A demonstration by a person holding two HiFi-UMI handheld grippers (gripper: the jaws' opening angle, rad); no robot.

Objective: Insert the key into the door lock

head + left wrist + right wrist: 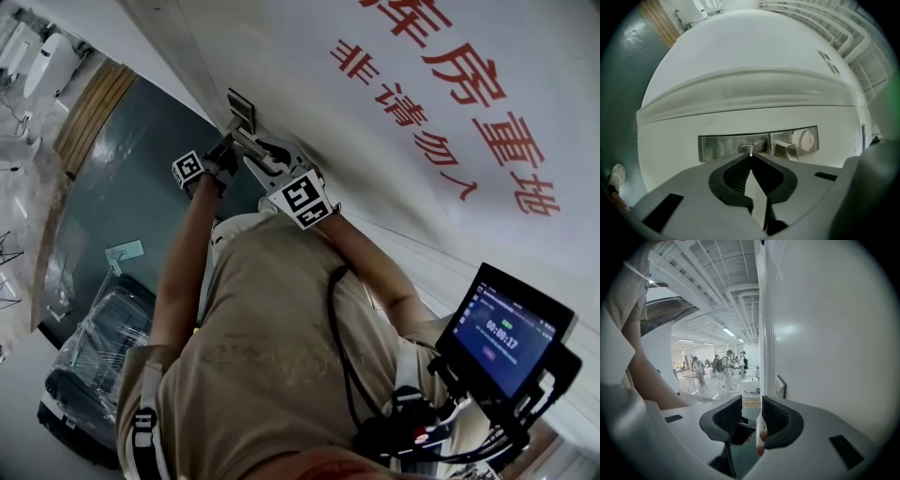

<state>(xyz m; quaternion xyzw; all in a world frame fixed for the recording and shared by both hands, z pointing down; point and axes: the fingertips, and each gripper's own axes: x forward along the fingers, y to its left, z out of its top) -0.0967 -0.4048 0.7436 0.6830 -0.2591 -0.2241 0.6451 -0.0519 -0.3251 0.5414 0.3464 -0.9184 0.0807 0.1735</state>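
A brushed-metal lock plate is fixed to the white door, with its lever handle to the right of the keyhole. My left gripper is shut on a thin silver key, whose tip sits at the keyhole. In the head view both grippers meet at the lock plate, the left gripper from the left and the right gripper from below right. My right gripper stands open beside the door, with nothing pressed between its pads. The lock plate shows edge-on ahead of it.
Red characters are printed on the door. A screen on a rig hangs at the person's right side. Wrapped luggage lies on the dark floor to the left. Several people stand around a table in the hall past the door edge.
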